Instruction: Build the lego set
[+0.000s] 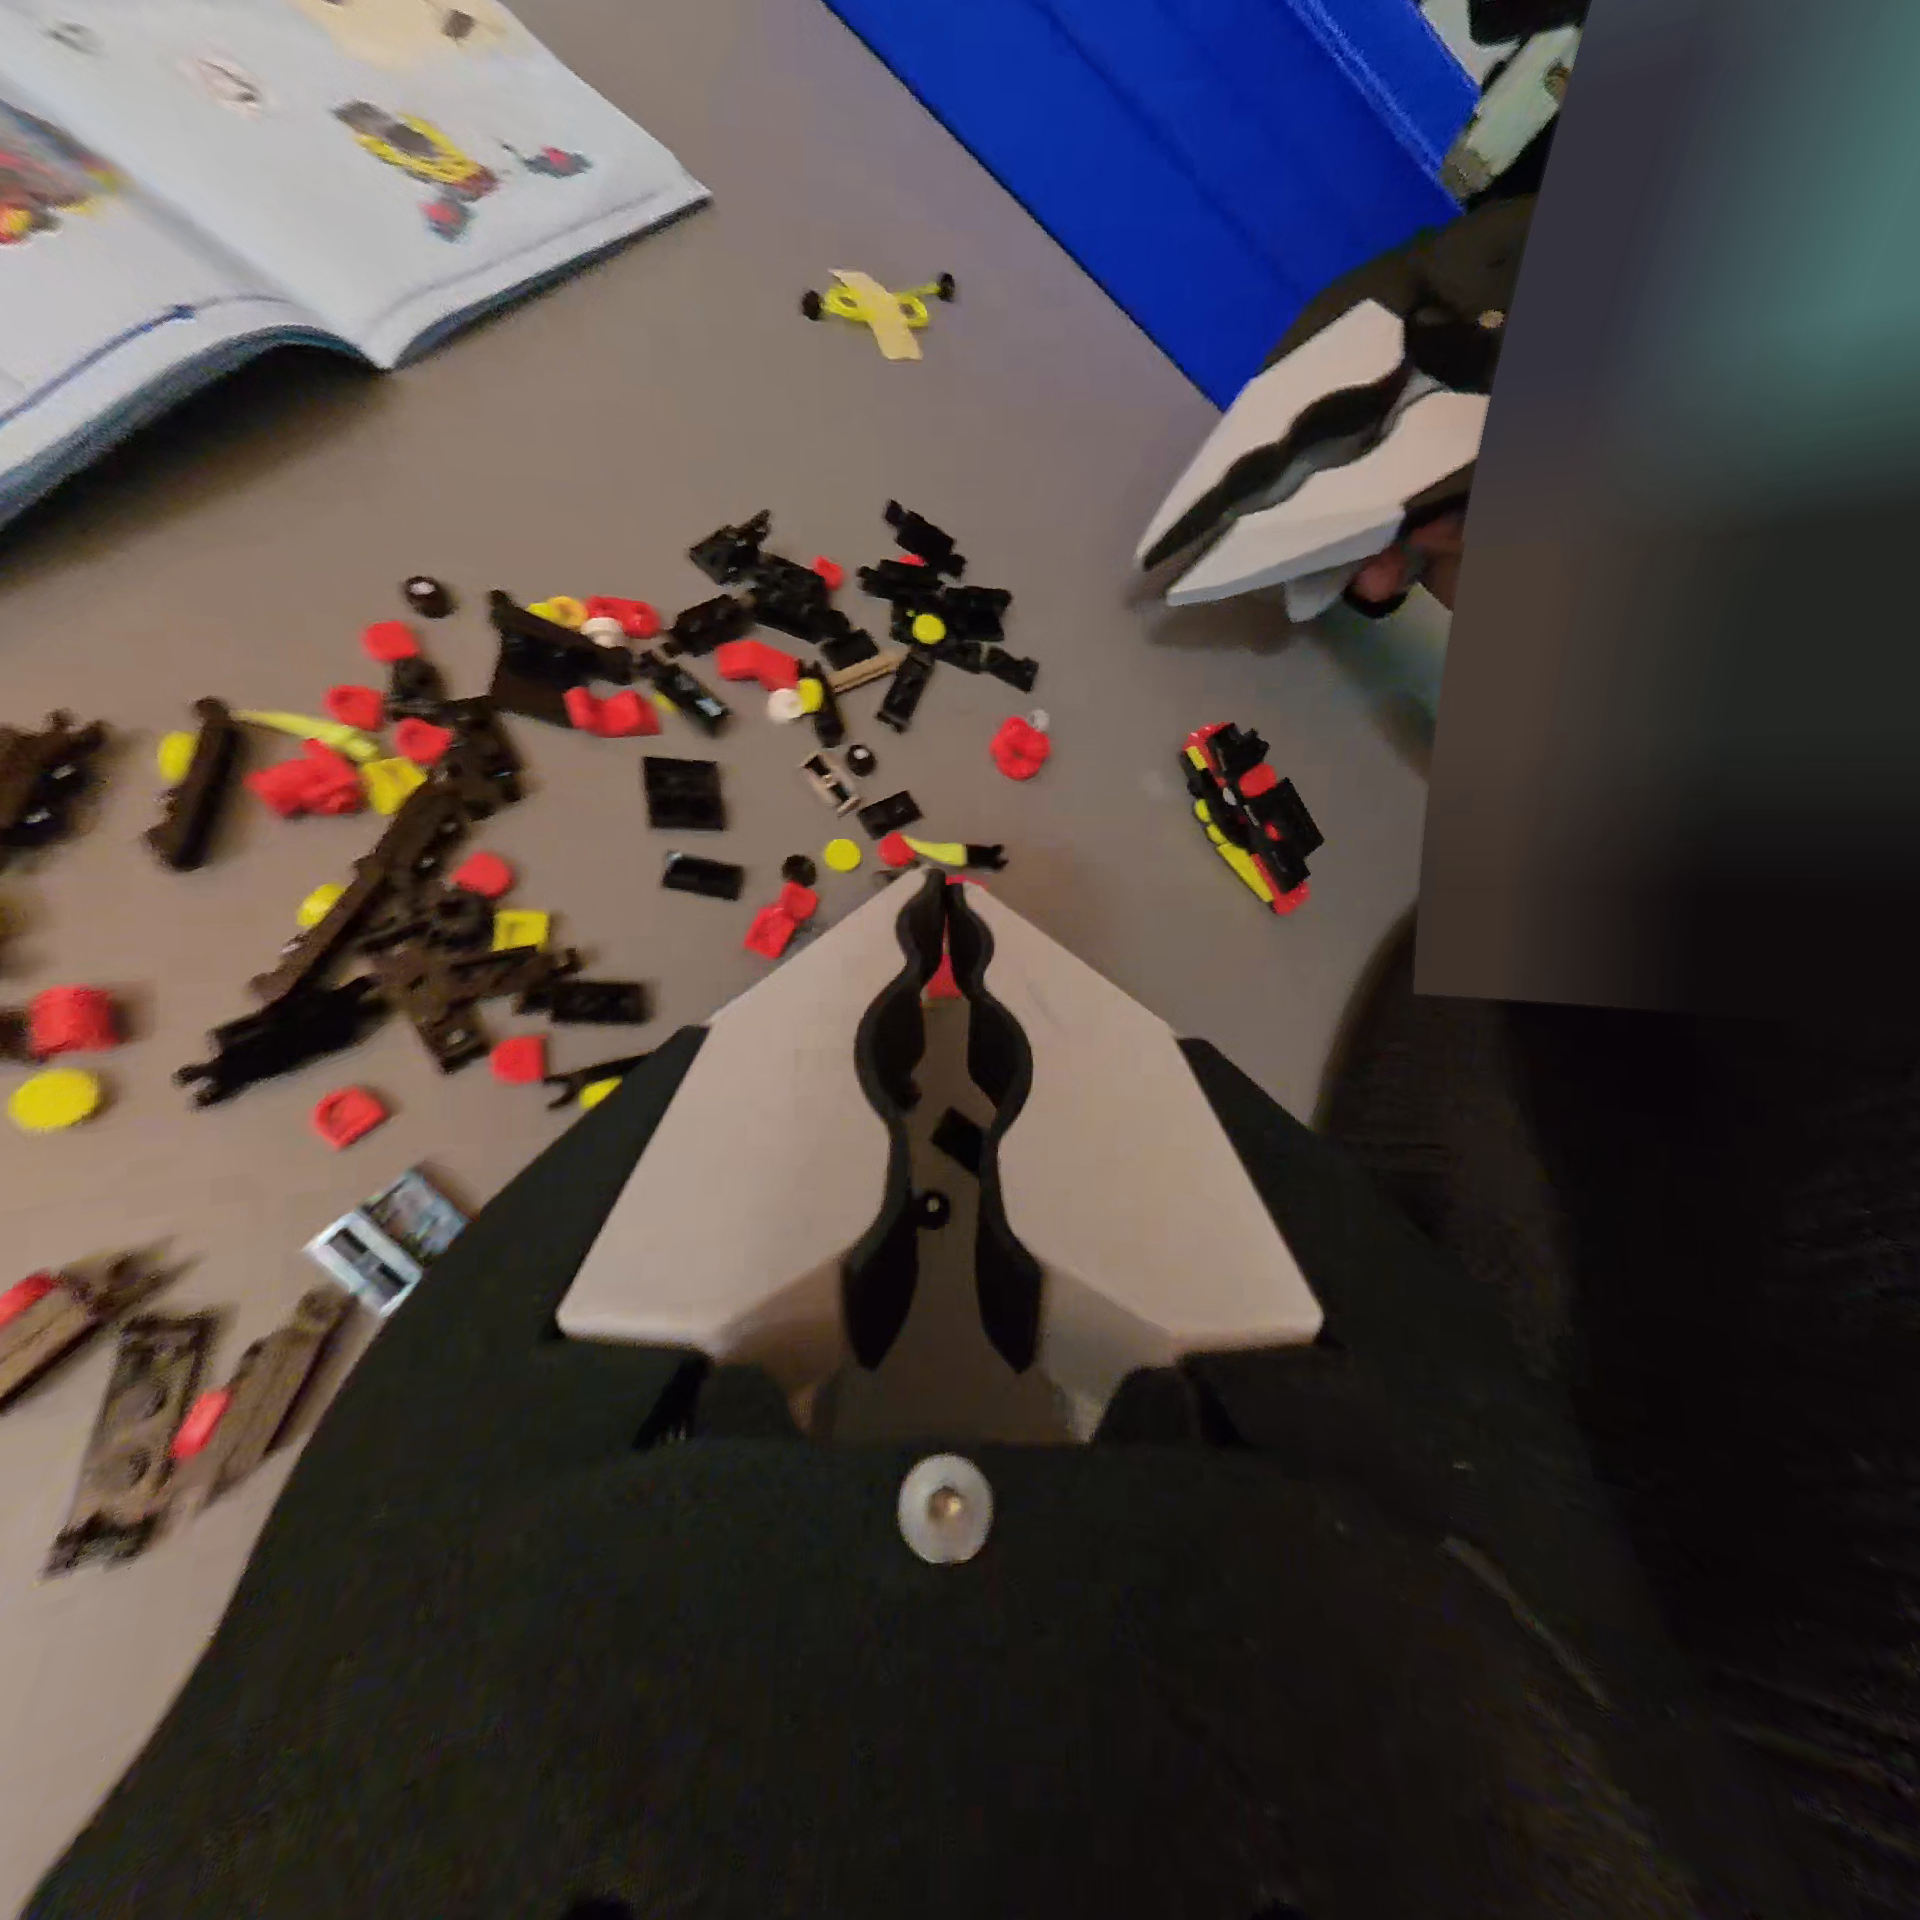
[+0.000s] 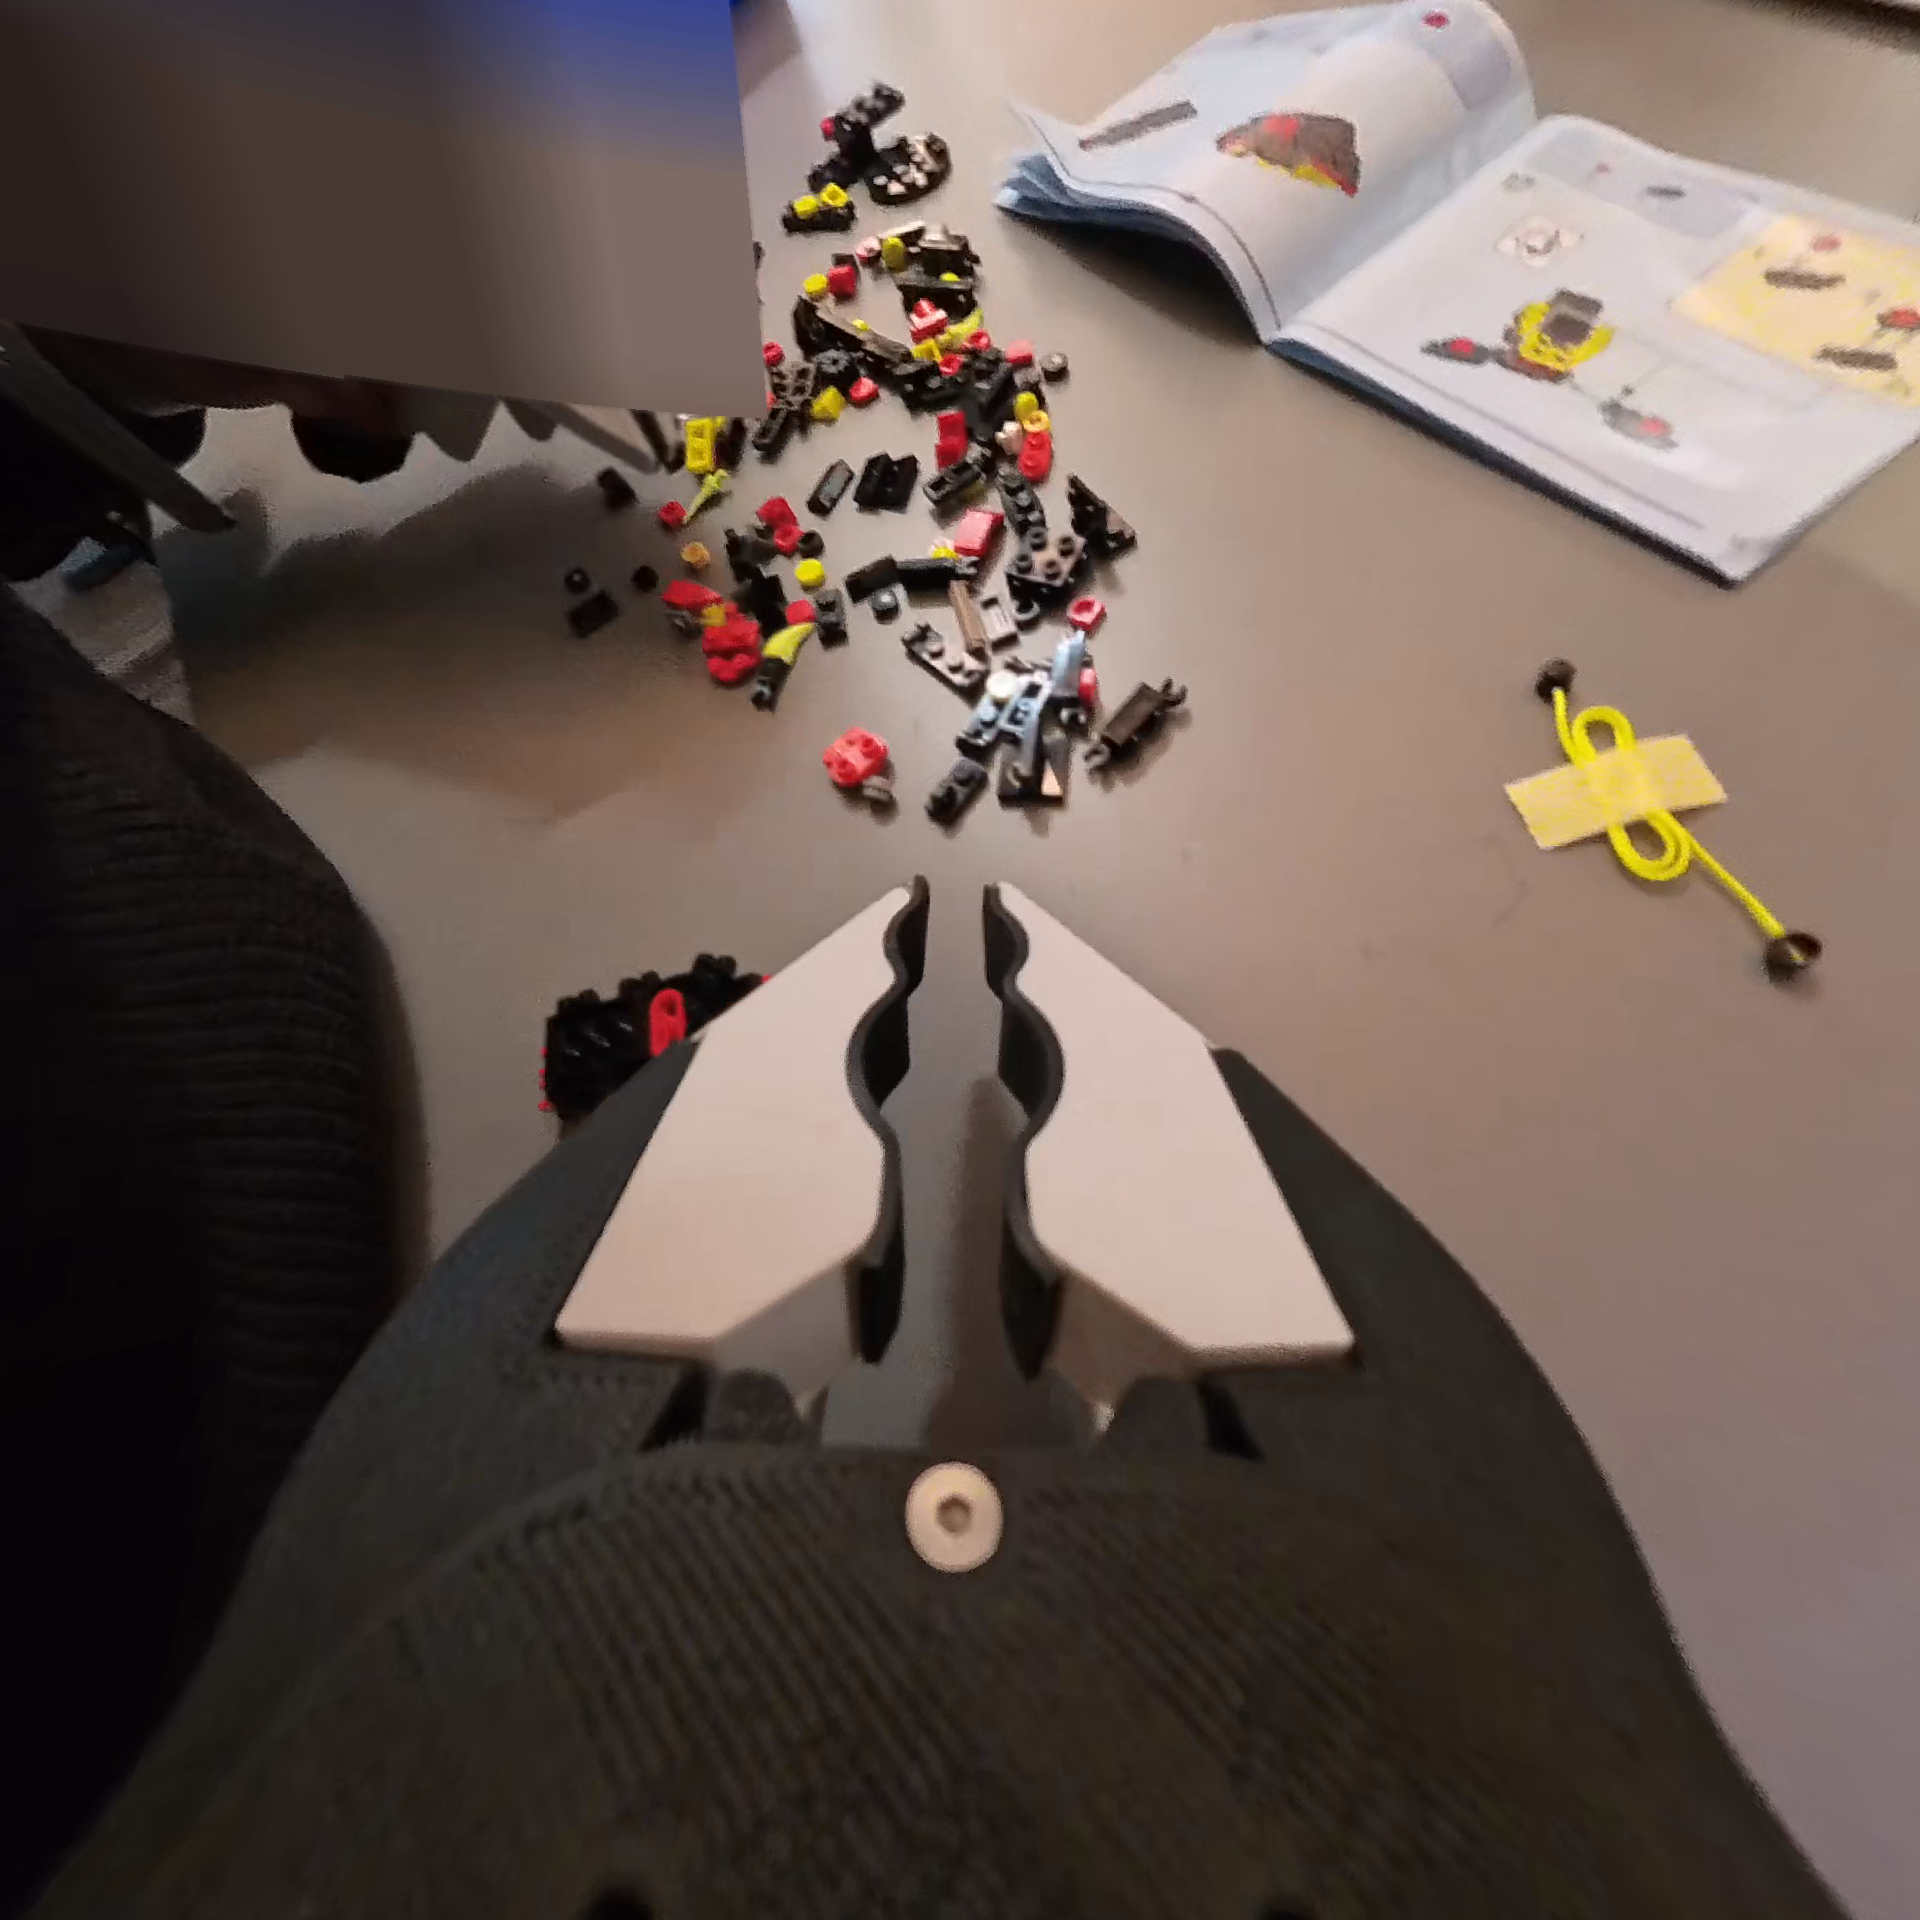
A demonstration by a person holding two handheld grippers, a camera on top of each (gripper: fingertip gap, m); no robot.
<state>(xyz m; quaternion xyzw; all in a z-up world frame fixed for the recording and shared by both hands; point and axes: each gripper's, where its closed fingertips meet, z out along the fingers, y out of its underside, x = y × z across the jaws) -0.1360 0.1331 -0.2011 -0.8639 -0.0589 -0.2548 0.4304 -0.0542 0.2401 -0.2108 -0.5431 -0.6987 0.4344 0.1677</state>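
Observation:
Many loose black, red and yellow toy bricks [image 1: 582, 748] lie scattered on the grey table [image 1: 1122, 997]. My left gripper [image 1: 940, 883] is at the near edge of the pile with its tips together. A small red piece [image 1: 943, 979] shows between its pads just behind the tips. My right gripper [image 2: 956, 894] is slightly open with only bare table between its fingers; it also shows in the left wrist view [image 1: 1153, 577]. A small black, red and yellow assembly [image 1: 1252, 821] lies between the grippers, just left of my right fingers [image 2: 623, 1023].
An open instruction booklet [image 1: 312, 187] [image 2: 1558, 312] lies at the far side. A blue box [image 1: 1195, 156] stands behind the pile. A yellow-green cord under tape [image 1: 878, 307] [image 2: 1621, 800] lies apart. A person's dark sleeve [image 2: 156, 1039] is on the left. Spacing between my two grippers at the tips: around 15 cm.

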